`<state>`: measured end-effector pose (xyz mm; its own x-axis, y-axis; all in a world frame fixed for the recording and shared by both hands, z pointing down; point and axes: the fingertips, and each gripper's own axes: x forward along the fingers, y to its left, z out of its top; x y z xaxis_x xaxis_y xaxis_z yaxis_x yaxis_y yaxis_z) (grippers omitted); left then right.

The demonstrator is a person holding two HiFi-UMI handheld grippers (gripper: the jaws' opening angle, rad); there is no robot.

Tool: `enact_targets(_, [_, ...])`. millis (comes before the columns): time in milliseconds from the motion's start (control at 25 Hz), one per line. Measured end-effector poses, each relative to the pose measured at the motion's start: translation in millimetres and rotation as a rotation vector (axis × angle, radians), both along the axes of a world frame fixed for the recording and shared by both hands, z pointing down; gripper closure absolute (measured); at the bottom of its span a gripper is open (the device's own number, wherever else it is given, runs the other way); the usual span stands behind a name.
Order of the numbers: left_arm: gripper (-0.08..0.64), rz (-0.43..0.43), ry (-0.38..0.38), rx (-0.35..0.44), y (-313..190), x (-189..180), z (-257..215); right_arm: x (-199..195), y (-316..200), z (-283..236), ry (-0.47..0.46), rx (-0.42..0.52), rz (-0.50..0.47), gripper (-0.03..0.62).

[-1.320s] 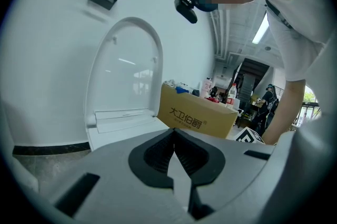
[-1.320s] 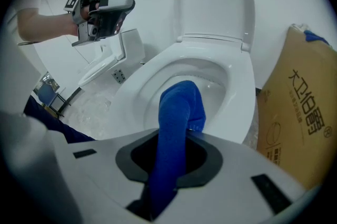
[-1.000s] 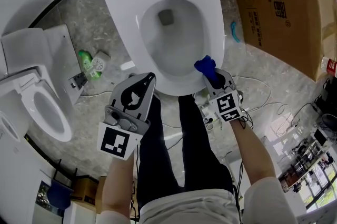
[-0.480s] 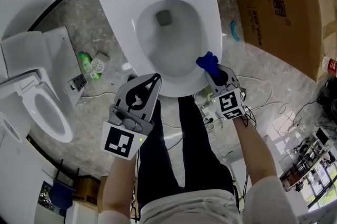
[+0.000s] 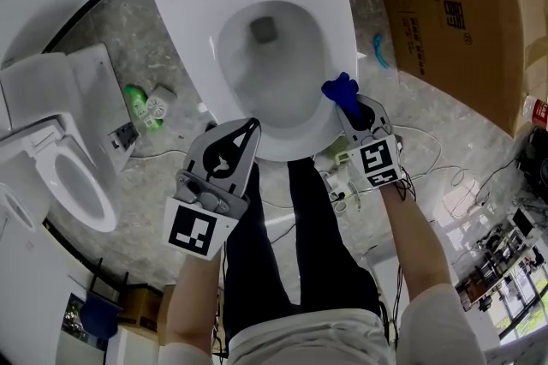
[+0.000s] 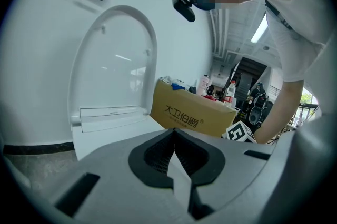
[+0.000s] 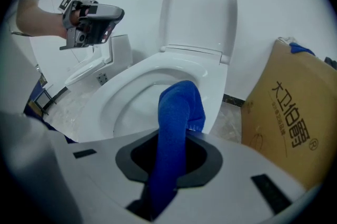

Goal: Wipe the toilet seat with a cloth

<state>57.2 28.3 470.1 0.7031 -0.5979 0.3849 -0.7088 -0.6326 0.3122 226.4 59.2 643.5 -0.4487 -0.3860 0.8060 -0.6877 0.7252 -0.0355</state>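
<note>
Edged rearward along the toilet seat [image 5: 345,22], right rim, the right gripper [image 5: 353,108] is mid-wipe; left gripper [image 5: 247,128] hovers clenched, empty, near the front edge. Right fingers grasp the blue cloth [image 5: 339,89] against the rim. Next, likely: carry on toward the hinge, keeping pressure.

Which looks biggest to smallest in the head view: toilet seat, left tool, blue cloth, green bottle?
Toilet seat
Left tool, though nearness to the camera inflates it
Blue cloth and green bottle: alike, both small; the cloth is partly inside the right tool
</note>
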Motion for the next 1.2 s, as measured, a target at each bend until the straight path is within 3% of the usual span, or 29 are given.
enact_targets(200, [0.555,0.007,-0.002,-0.002,-6.0,5.5,2.2,5.4,-21.5,0.3,-0.033,-0.028,0.103,0.537])
enact_targets(400, [0.555,-0.006,0.006,-0.003,-13.7,5.9,3.4,6.7,-39.5,0.0,-0.047,-0.034,0.147,0.537])
enact_targets(1200, [0.555,-0.027,-0.001,-0.006,-40.8,-4.3,8.7,0.8,-97.5,2.0,-0.062,-0.006,0.176,0.537])
